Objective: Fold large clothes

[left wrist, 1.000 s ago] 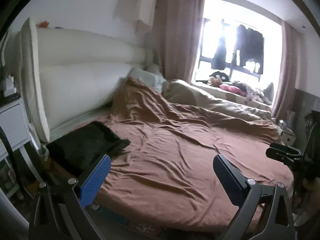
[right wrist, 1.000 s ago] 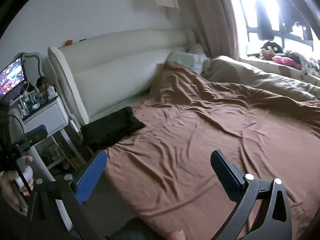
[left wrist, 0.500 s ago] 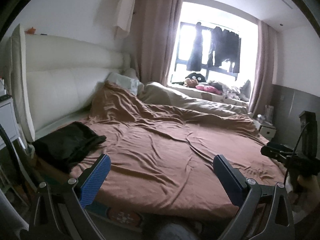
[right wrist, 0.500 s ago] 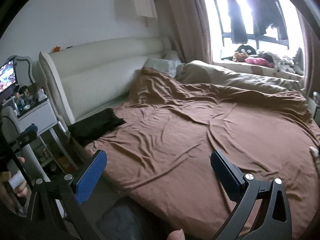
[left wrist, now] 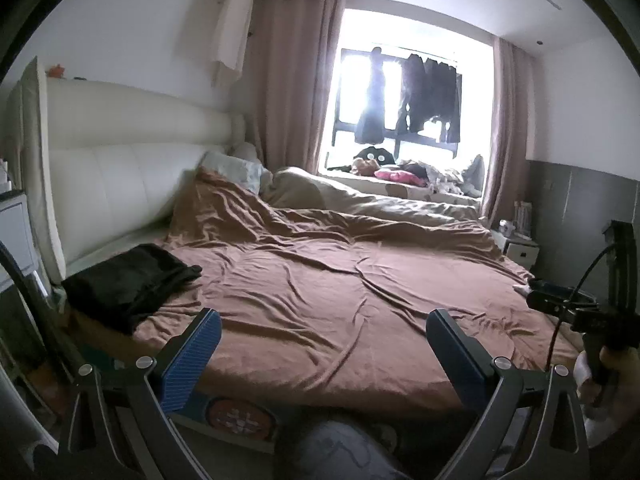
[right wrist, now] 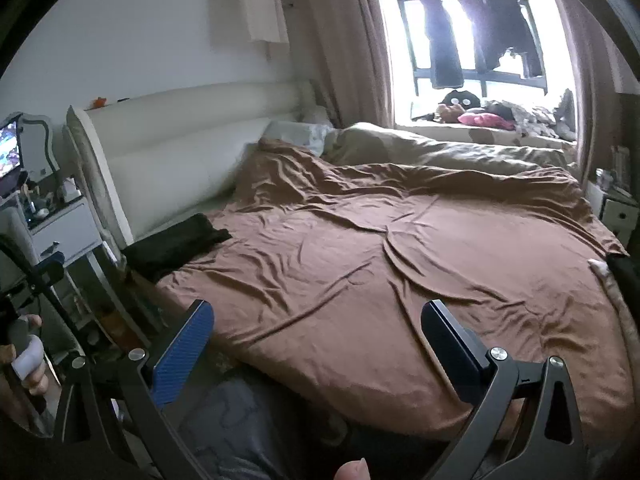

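A folded black garment (left wrist: pixel 128 282) (right wrist: pixel 176 246) lies on the near left corner of the bed, by the white headboard (left wrist: pixel 116 184) (right wrist: pixel 188 140). A wrinkled brown sheet (left wrist: pixel 340 292) (right wrist: pixel 380 272) covers the bed. My left gripper (left wrist: pixel 322 354) hovers over the bed's near edge, open, with nothing between its blue pads. My right gripper (right wrist: pixel 316 344) is also open and empty, held above the same edge. Both stand well away from the black garment. In the left wrist view the right gripper shows at the far right, held by a hand (left wrist: pixel 612 372).
A beige duvet (left wrist: pixel 376 204) (right wrist: pixel 440 148) lies bunched along the far side under the window. Dark clothes (left wrist: pixel 428 96) (right wrist: pixel 480 32) hang in the window. A white nightstand (right wrist: pixel 60 224) stands left of the bed, another (left wrist: pixel 520 250) at the far right. A person's knee (right wrist: pixel 240 424) is below.
Both grippers have swung right and pulled back from the bed, so the black garment has slid toward the left in each view. The jaws stayed open.
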